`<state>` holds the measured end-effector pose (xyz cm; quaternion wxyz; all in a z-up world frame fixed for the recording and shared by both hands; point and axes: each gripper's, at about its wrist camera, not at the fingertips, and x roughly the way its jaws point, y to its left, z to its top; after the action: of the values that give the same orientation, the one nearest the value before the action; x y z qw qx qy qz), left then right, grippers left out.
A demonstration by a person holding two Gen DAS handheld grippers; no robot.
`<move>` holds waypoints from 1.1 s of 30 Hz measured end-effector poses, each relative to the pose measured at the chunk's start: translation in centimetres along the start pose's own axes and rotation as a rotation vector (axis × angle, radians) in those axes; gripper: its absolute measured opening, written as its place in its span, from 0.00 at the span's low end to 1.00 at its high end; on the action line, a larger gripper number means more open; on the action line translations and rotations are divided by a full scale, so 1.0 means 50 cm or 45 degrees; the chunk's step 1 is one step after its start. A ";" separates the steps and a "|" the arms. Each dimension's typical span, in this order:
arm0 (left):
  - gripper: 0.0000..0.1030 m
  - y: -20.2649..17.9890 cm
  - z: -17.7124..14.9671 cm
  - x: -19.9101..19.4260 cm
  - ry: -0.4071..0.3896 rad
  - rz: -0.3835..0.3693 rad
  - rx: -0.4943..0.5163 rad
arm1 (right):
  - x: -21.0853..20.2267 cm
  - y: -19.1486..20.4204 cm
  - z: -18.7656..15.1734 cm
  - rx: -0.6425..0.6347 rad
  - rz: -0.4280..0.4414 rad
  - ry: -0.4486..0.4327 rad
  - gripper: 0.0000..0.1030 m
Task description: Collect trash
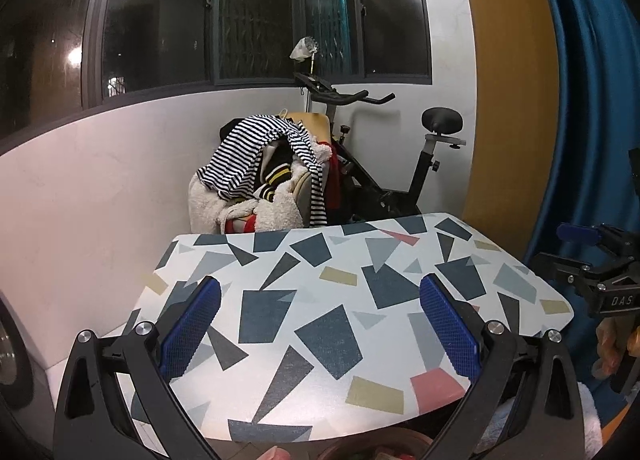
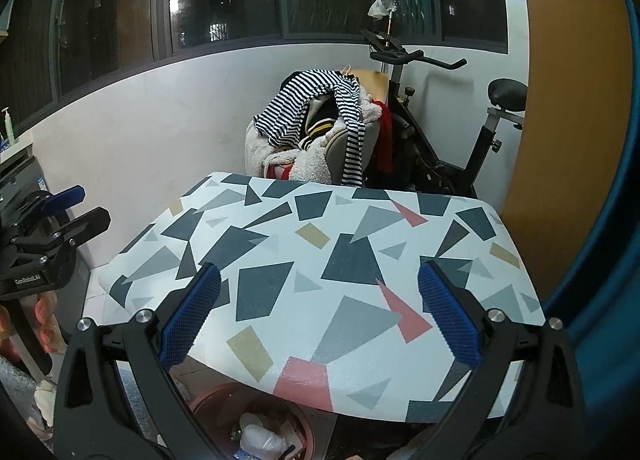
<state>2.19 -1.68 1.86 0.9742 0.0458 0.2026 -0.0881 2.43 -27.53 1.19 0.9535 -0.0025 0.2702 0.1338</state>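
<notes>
Trash (image 2: 260, 438) fills a brown bin (image 2: 212, 396) below the patterned table (image 2: 344, 260); both tools (image 1: 320, 324) (image 2: 320, 320) gape, released

bin (image 2: 256, 416) cut by frame edge, contents perhaps wrappers

My left gripper (image 1: 320, 324) is spread wide, its two blue-padded fingers (image 1: 188, 330) well apart with nothing between them. My right gripper (image 2: 320, 320) stands the same way, jaws splayed and empty, blue pads (image 2: 450, 318) facing each other across the gap. The two tongs are level and side by side, each showing at the edge of the other's view. Off to the right of my left tongs my right hand (image 1: 610, 348) wraps its handle; off to the left of my right tongs my left hand (image 2: 42, 320) grips its handle, fingertips curled round.
</notes>
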 end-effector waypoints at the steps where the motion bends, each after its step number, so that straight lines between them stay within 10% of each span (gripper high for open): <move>1: 0.94 0.001 0.000 -0.003 -0.006 0.000 -0.003 | 0.000 0.000 0.000 -0.001 -0.001 0.000 0.94; 33: 0.94 -0.011 -0.001 0.003 0.047 0.005 0.031 | -0.019 -0.009 -0.004 0.004 -0.015 0.002 0.94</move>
<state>2.22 -2.26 1.73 0.9698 0.0597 0.2195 -0.0879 1.66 -28.23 1.50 0.9540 -0.0027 0.2713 0.1279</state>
